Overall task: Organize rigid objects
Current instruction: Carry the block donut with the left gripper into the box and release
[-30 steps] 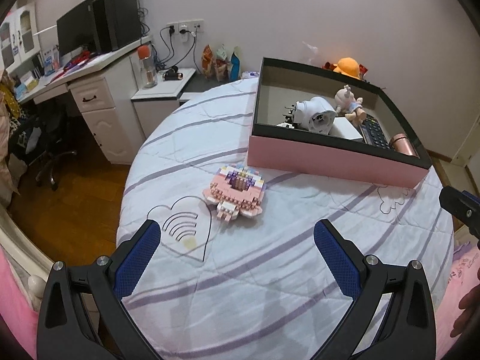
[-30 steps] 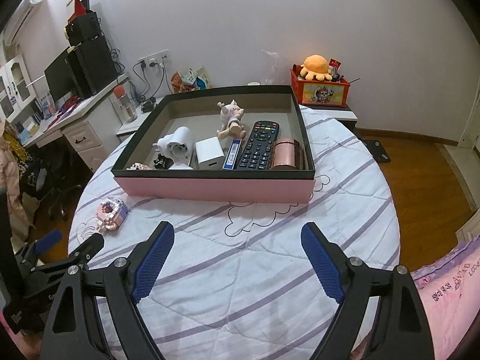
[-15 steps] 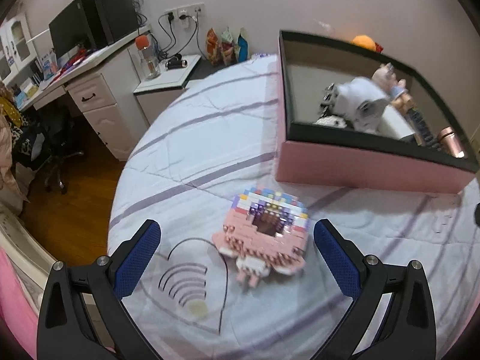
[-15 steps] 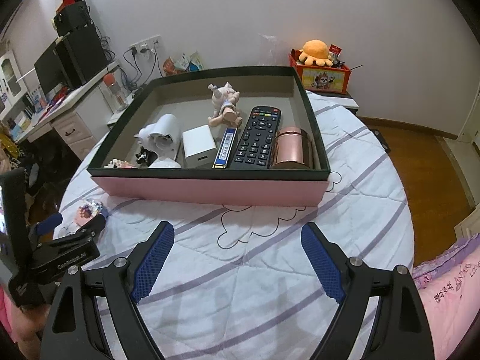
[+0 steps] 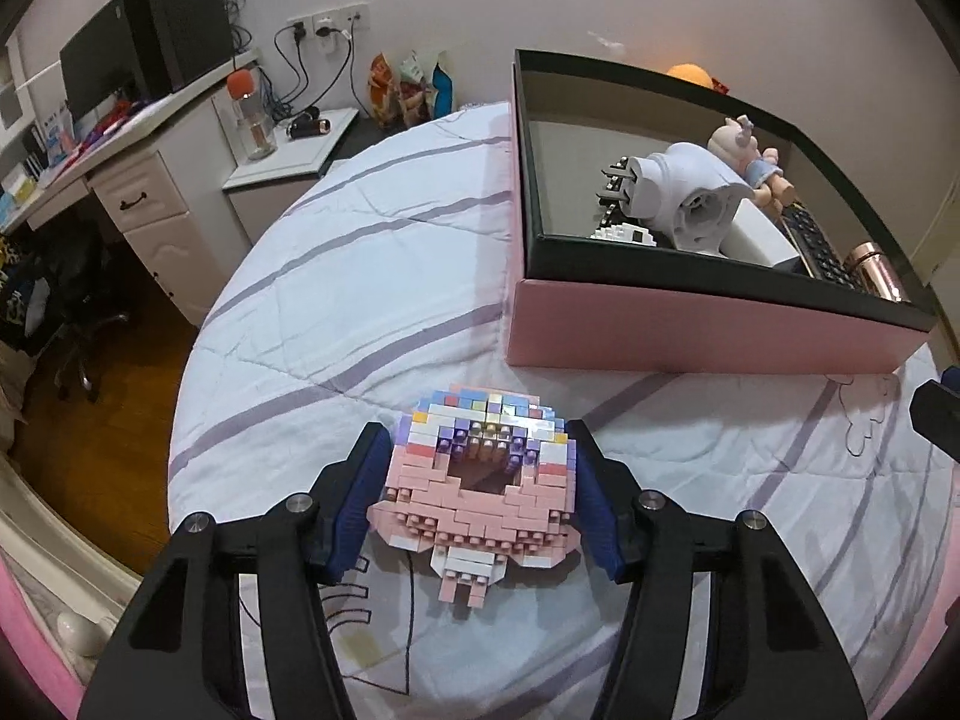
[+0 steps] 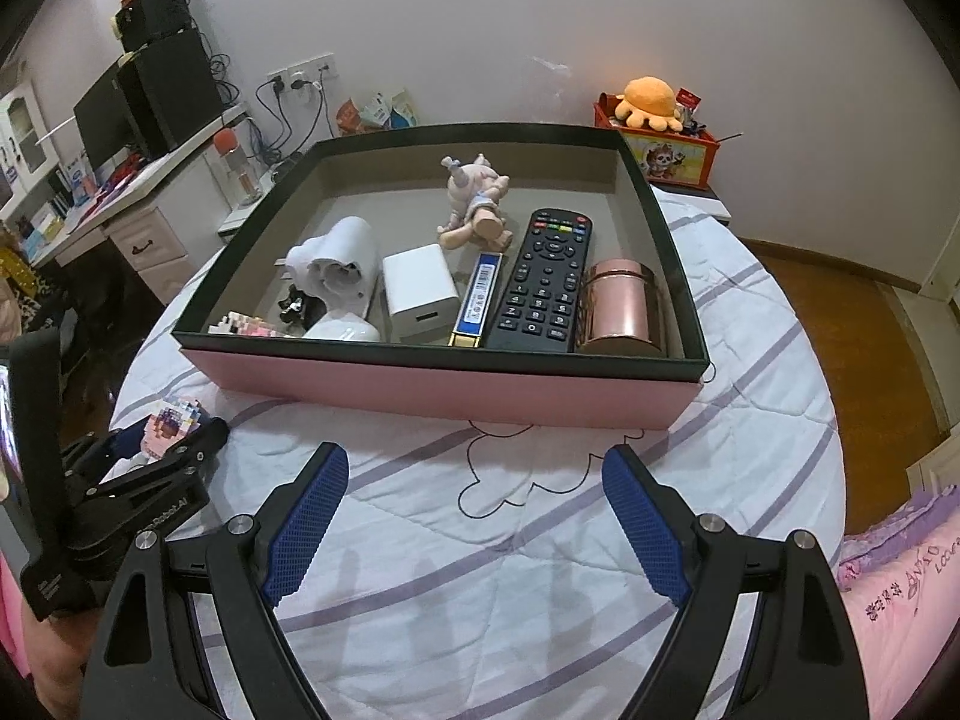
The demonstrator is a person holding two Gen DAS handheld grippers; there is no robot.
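The left gripper [image 5: 480, 492] is closing around a pink brick model [image 5: 477, 495] that is lying on the striped quilt [image 5: 360, 300] near its left edge. The model is sitting between the two blue pads [image 5: 360, 504], which are standing right against its sides; whether they are already pressing on it cannot be told. A pink box [image 6: 444, 381] with a dark rim is resting farther back on the quilt, well apart from the model. Inside the box, along its near wall, a white plug adapter [image 6: 336, 267], a white charger [image 6: 420, 294], a blue-labelled stick [image 6: 480, 300], a black remote [image 6: 543, 282] and a copper tin [image 6: 621, 309] are lying side by side, while a small doll [image 6: 477, 204] is lying behind them. The right gripper [image 6: 474, 516] is hovering over bare quilt in front of the box with its jaws standing wide apart and nothing between them.
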